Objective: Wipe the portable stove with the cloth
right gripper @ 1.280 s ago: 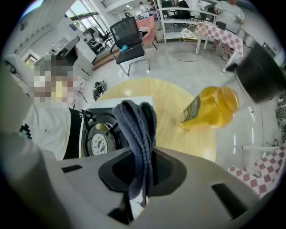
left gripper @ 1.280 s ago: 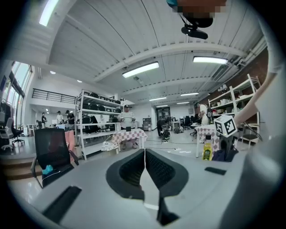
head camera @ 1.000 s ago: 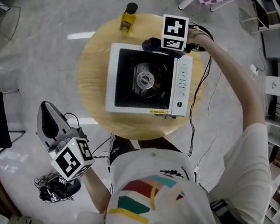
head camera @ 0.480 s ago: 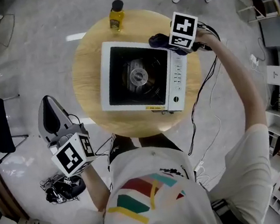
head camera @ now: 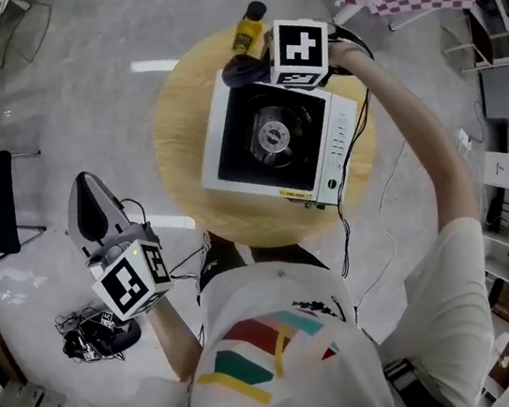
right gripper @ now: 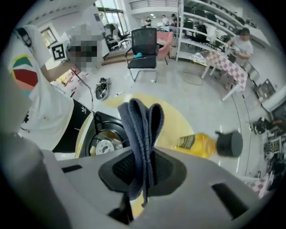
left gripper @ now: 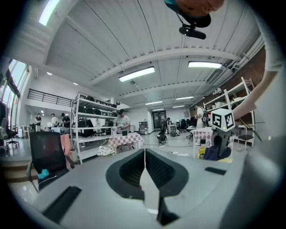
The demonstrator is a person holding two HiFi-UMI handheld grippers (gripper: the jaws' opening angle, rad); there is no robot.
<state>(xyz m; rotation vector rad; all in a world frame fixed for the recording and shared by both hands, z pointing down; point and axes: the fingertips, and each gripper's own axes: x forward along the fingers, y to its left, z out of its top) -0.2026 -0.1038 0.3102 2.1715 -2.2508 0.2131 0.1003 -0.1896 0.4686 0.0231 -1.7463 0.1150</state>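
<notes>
Cloth (right gripper: 142, 129) is hanging folded, pinched in the right gripper (right gripper: 142, 169) at the far corner of the portable stove (head camera: 343, 132) on the round table (head camera: 173, 134), probably touching it. Pressing it flatter is worth trying. Left gripper (left gripper: 145, 172) is idling closed, empty.

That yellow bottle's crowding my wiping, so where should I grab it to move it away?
Grip the yellow bottle across its body, just below the black cap, coming from the table-edge side away from the stove. The body looks narrow enough for two jaws, and the right gripper with the cloth crowds the stove side.
</notes>
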